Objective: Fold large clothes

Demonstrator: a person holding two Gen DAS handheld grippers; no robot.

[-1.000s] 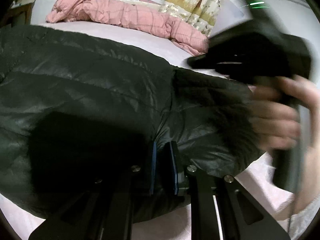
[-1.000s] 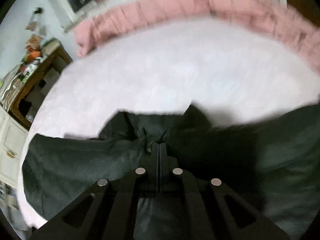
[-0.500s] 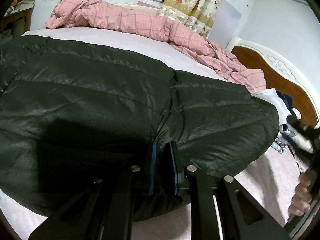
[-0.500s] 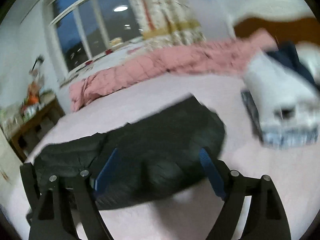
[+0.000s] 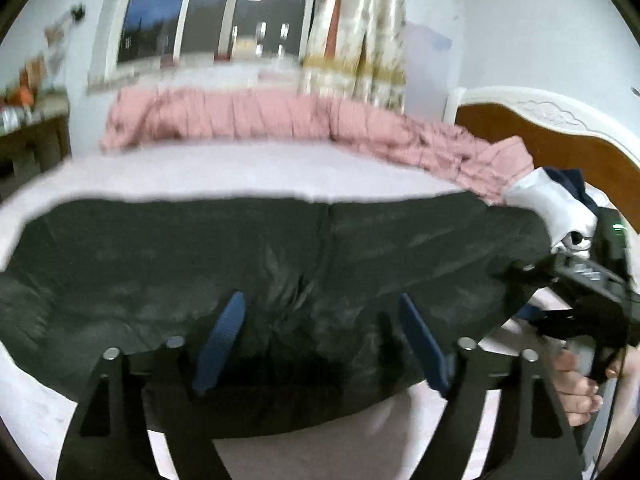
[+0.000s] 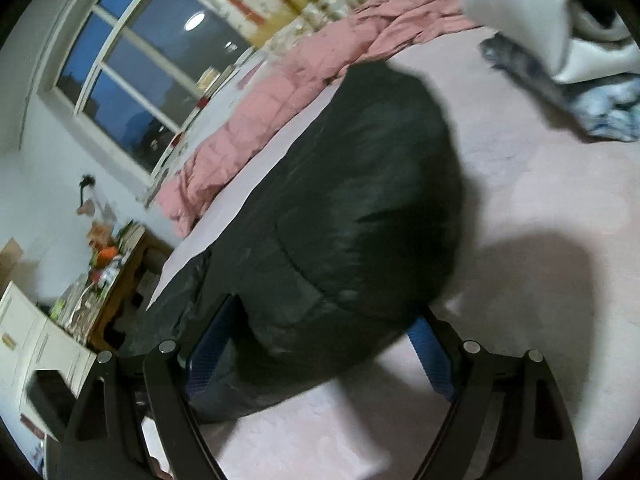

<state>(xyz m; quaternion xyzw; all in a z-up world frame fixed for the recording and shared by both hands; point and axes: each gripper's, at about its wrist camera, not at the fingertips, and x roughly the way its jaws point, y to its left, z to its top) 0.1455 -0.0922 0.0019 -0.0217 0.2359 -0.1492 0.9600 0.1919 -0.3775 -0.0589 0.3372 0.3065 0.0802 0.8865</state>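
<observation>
A: Lying folded on the bed (image 5: 240,168), the coat (image 5: 280,264) spreads dark and puffy across the pink sheet, pink quilt (image 5: 260,120) bunched behind it.

B: Left gripper (image 5: 320,336)?

A: Jaws have just been opening; now wide, blue pads clear of the fabric. Coat's near edge sits between them, nothing gripped.

B: Right gripper (image 6: 320,356)?

A: Spread wide too, jaws having just opened. Coat's edge (image 6: 352,208) lies between the pads; pads not pressing it. From the left camera it shows at the coat's right end, a hand (image 5: 576,388) on its handle.

B: Else?

A: Pale clothes pile (image 6: 560,20) near the headboard (image 5: 560,140), apart from the coat.
</observation>
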